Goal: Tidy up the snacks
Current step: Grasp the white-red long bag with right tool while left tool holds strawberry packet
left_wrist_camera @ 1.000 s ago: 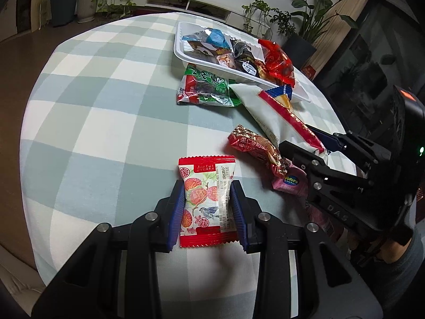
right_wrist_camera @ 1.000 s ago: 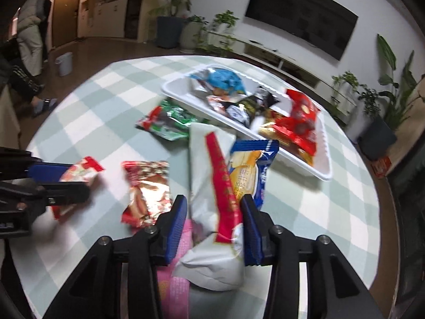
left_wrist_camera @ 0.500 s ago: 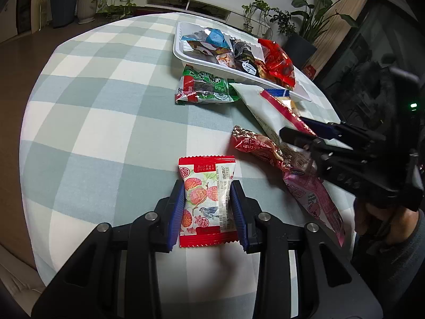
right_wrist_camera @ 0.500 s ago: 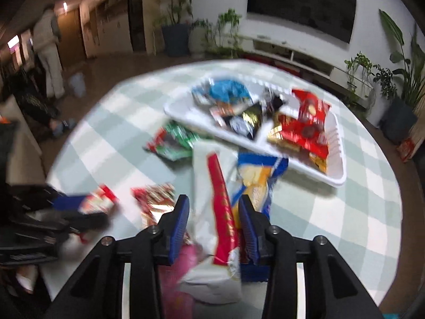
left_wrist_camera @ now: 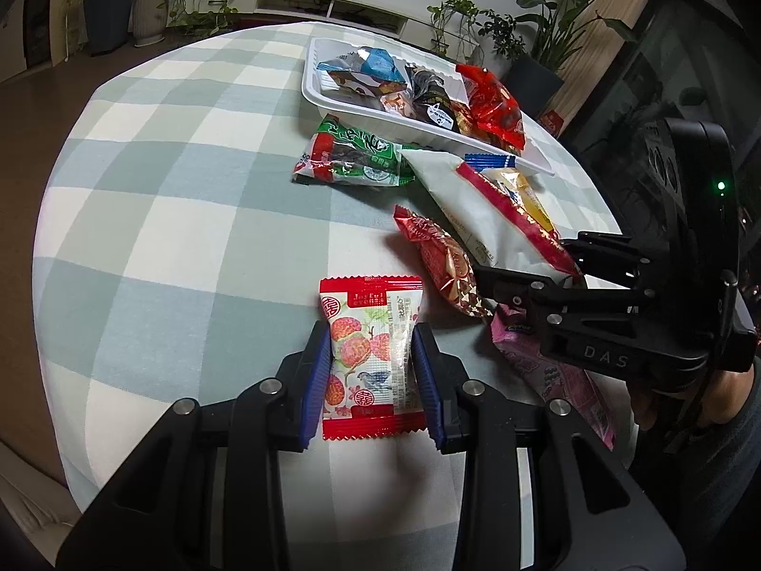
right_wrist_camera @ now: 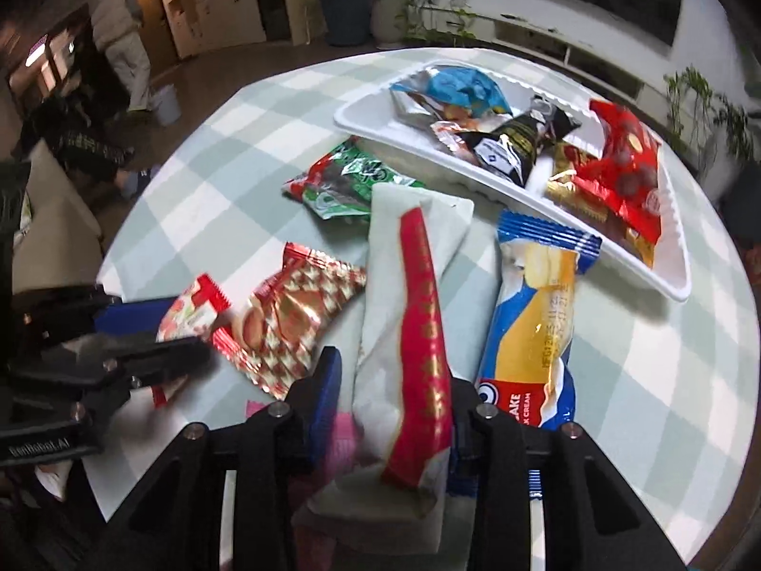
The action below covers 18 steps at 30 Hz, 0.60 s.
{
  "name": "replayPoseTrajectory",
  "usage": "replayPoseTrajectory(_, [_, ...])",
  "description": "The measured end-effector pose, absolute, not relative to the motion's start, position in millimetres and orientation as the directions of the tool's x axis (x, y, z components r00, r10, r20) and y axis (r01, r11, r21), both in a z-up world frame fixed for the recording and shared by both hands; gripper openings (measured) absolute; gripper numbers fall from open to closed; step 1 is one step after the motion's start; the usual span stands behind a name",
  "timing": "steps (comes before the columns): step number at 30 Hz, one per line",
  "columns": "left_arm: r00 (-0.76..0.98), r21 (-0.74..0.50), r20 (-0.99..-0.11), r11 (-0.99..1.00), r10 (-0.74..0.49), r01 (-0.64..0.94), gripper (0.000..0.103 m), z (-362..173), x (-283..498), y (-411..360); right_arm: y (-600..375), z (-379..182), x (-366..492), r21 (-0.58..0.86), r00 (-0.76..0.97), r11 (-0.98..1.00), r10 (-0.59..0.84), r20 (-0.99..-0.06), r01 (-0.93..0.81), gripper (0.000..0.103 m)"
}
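Note:
My left gripper (left_wrist_camera: 372, 361) is shut on a red-and-white candy packet (left_wrist_camera: 371, 352) that lies on the checked tablecloth. My right gripper (right_wrist_camera: 395, 380) is shut on the near end of a long white packet with a red stripe (right_wrist_camera: 409, 295); it also shows in the left wrist view (left_wrist_camera: 480, 204). A white tray (left_wrist_camera: 333, 100) at the far side holds several snacks. The tray also shows in the right wrist view (right_wrist_camera: 666, 238). The right gripper shows at the right in the left wrist view (left_wrist_camera: 532, 280).
Loose on the cloth lie a green packet (left_wrist_camera: 352, 159), a red-gold packet (left_wrist_camera: 437, 257), a blue-yellow cake packet (right_wrist_camera: 542, 314) and a pink packet (left_wrist_camera: 556, 376). The round table's edge (left_wrist_camera: 57, 219) curves at the left. A person (right_wrist_camera: 123, 33) stands in the far room.
The right gripper rose and swung over the white packet, then came back down onto its near end. The left gripper and its candy packet have stayed in place.

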<state>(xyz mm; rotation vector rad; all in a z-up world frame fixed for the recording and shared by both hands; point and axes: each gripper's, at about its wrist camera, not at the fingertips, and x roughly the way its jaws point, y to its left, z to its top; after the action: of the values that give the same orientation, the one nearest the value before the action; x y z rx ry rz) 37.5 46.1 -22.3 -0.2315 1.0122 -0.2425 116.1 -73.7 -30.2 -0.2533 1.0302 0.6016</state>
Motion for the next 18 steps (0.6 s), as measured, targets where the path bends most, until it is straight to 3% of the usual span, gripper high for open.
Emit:
replayPoseTrajectory(3, [0.505, -0.292, -0.808, 0.951, -0.304, 0.106, 0.032, -22, 37, 44, -70, -29, 110, 0.056, 0.382, 0.81, 0.335, -0.861, -0.584, 0.028])
replayPoseTrajectory(12, [0.504, -0.273, -0.808, 0.952, -0.304, 0.137, 0.031, -23, 35, 39, -84, -28, 102, 0.104, 0.393, 0.839, 0.355, -0.848, -0.534, 0.025])
replayPoseTrajectory(18, [0.512, -0.271, -0.803, 0.952, -0.305, 0.141, 0.03, -22, 35, 38, -106, -10, 97, 0.16, 0.456, 0.859, 0.405, -0.793, -0.485, 0.024])
